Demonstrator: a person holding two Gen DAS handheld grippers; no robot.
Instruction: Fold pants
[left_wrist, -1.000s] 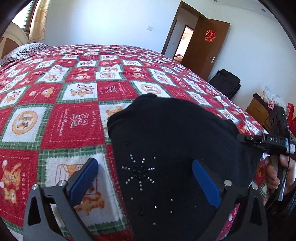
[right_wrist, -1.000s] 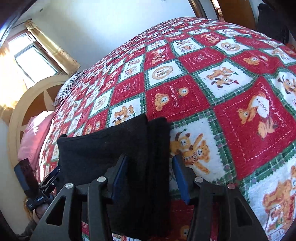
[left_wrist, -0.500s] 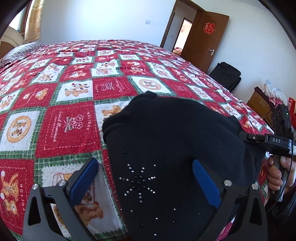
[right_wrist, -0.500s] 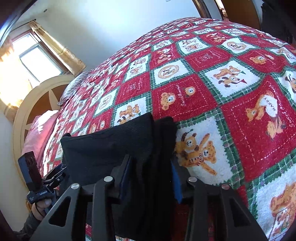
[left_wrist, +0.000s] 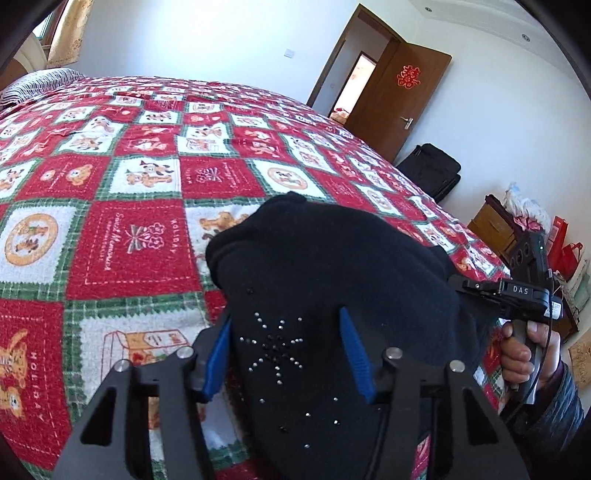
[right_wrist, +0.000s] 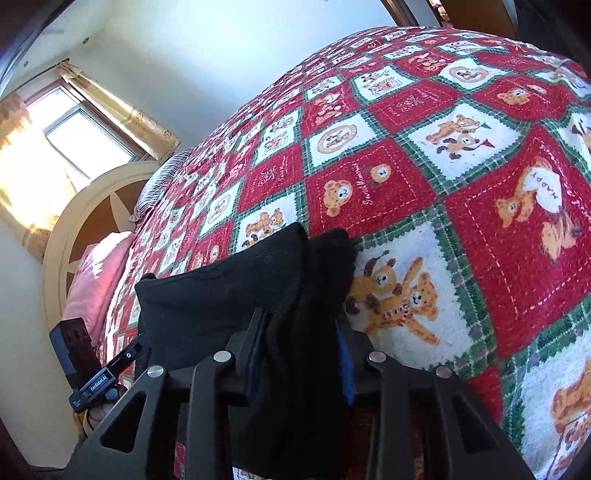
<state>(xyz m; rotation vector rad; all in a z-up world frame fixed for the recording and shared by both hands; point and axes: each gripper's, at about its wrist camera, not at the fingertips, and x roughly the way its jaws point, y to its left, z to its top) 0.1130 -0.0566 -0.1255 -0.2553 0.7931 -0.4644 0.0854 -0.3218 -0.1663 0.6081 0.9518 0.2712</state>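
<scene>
Black pants (left_wrist: 332, 258) with a rhinestone star lie folded at the near edge of a red, white and green bear-print bedspread (left_wrist: 129, 240). My left gripper (left_wrist: 285, 314) straddles the studded end; its jaws are closing, and both blue pads touch the cloth bunched between them. My right gripper (right_wrist: 299, 316) is shut on the thick folded edge of the pants (right_wrist: 221, 291), its pads sunk into the fabric. A hand holds the right gripper's body (left_wrist: 517, 291) at the right of the left wrist view. The left gripper's body (right_wrist: 92, 376) shows low on the left of the right wrist view.
The bedspread (right_wrist: 480, 221) stretches far ahead of the pants. An open brown door (left_wrist: 399, 92), a black suitcase (left_wrist: 432, 170), a wooden cabinet (left_wrist: 491, 225) and red bags (left_wrist: 561, 243) stand off the bed's right side. A headboard (right_wrist: 74, 229), pink pillow (right_wrist: 96, 273) and window (right_wrist: 85, 136) lie left.
The left jaws went from wide open to close in on the studded end of the pants. The right jaws narrowed and now pinch the folded edge.
</scene>
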